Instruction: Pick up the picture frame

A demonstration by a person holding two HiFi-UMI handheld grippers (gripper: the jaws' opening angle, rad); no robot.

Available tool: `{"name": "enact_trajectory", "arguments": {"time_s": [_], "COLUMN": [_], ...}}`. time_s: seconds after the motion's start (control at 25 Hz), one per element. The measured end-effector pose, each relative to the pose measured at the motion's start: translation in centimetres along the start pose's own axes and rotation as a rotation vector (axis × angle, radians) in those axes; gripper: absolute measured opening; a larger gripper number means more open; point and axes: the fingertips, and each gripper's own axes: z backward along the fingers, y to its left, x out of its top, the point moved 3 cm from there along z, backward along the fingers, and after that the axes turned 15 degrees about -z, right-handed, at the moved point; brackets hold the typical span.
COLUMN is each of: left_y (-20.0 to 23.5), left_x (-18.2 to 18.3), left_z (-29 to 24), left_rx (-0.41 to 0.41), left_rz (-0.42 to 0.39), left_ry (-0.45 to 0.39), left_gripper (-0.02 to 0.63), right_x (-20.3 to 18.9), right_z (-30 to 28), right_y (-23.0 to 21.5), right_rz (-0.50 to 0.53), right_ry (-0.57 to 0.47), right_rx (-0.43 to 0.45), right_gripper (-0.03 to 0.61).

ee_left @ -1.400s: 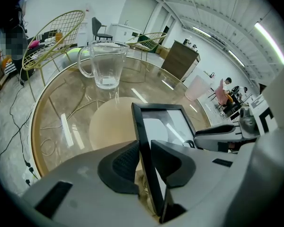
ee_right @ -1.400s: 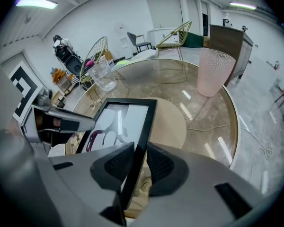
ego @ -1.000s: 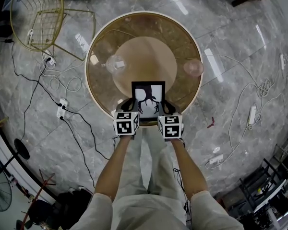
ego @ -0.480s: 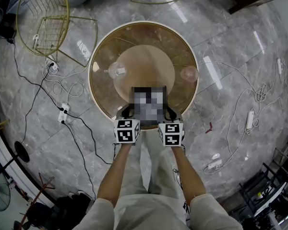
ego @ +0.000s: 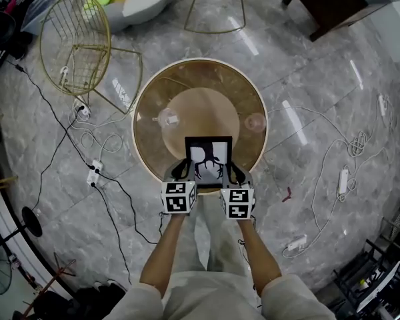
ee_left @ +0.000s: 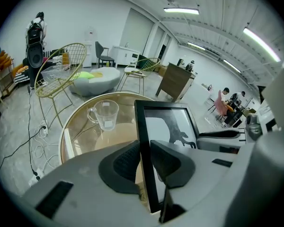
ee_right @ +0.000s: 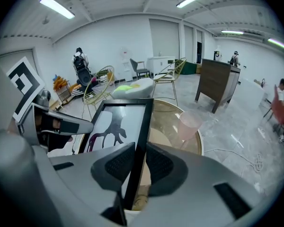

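The picture frame [ego: 209,159] is black-edged with a white picture of a dark antler shape, and it hangs in the air above the near rim of the round glass table [ego: 153,112]. My left gripper [ego: 183,171] is shut on its left edge. My right gripper [ego: 235,172] is shut on its right edge. In the left gripper view the frame's black edge [ee_left: 144,155] stands between the two dark pads [ee_left: 123,162]. The right gripper view shows the frame's other edge [ee_right: 139,145] clamped the same way.
A clear glass mug [ego: 165,119] and a pink cup [ego: 255,122] stand on the table. A gold wire chair [ego: 77,42] is at the left, a dark cabinet [ego: 327,2] at the top right. Cables and power strips [ego: 93,172] trail over the marble floor.
Both grippers have lifted the frame up off the table, still shut on it. The table and floor look smaller as the head view has risen.
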Motion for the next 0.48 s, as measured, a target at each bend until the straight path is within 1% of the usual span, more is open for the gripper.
{"name": "enact_trajectory", "arguments": {"time_s": [0.24, 0.48], "left_y": [-0.2, -0.2], "left_x": [2.9, 6.8], "left_z": [2.1, 3.3], "left_rx": [0.012, 0.025], "left_rz": [-0.02, -0.033], "left_ry": [-0.044, -0.093], "left_gripper": [0.069, 0.069], "right_x": [2.6, 6.4], "right_z": [2.2, 3.6], "right_y": [0.6, 0.8], "right_rz": [0.003, 0.023], "right_ry": [-0.045, -0.102], "right_rx": [-0.002, 0.0], "right_gripper": [0.074, 0.074]}}
